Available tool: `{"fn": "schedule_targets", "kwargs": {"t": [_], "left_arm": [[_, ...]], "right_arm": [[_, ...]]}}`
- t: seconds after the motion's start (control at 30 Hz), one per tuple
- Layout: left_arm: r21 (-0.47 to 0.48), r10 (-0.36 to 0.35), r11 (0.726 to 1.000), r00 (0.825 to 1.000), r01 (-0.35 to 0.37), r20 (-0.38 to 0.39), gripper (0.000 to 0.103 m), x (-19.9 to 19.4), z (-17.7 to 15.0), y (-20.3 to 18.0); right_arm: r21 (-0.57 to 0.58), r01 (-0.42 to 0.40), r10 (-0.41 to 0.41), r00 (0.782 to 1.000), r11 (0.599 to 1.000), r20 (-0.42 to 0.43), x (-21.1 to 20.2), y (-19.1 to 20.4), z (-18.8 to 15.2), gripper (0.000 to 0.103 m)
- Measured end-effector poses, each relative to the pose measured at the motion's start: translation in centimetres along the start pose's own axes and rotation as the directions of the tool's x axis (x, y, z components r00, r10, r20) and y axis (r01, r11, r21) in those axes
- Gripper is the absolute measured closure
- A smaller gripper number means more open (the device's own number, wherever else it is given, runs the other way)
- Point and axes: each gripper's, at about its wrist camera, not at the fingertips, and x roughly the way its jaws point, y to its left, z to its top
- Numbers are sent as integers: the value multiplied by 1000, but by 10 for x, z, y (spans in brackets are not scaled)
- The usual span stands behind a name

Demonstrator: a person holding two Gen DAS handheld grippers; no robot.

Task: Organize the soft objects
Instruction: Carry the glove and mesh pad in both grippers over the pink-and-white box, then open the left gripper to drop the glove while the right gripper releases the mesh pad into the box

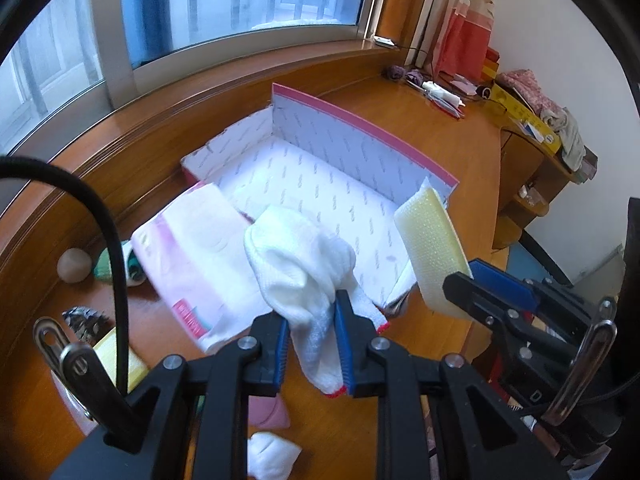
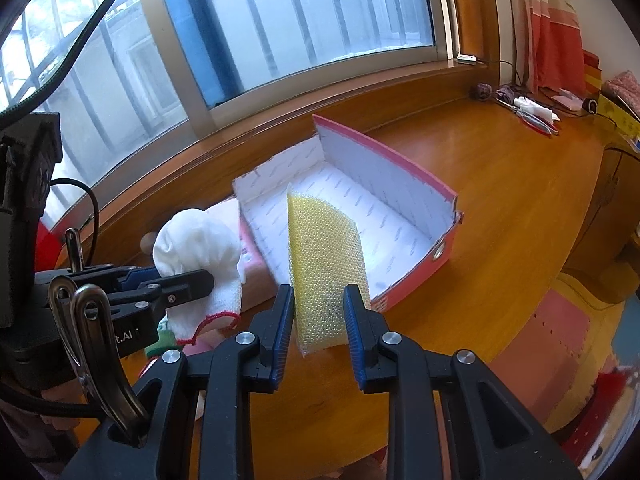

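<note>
Wooden desk | left claw grips glove (fingers bunched) | right claw grips sponge

Your left gripper pinches a white knitted glove with a red cuff edge above the wooden table. Beyond it lies the open pink box; at right, your right gripper holds a yellow sponge upright.

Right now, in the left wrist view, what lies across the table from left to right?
Beige ball → pink-and-white pack → white glove held in the left gripper → yellow sponge held in the right gripper.
</note>
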Motion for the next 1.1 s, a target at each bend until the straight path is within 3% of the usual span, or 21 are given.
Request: {"fn": "schedule_targets", "kwargs": {"t": [0.47,0.87,0.97,1.1], "left_arm": [[-47,23,999,1000,-23,-11,81,41,32,-23],[-80,52,995,997,-57,-61,81,78,39,-23],[-81,53,995,997,-58,-64,78,81,43,-25],[-81,57,995,996,-63,-66,64,82,45,-27]], "right_arm": [[-27,-37,37,999,999,-15,22,-37,28,77],[-62,-78,77,997,995,-21,46,-55,47,77],[-66,-87,86,996,994,-17,49,-59,51,77],[-60,-103,102,995,993,-15,51,-61,54,77]]}}
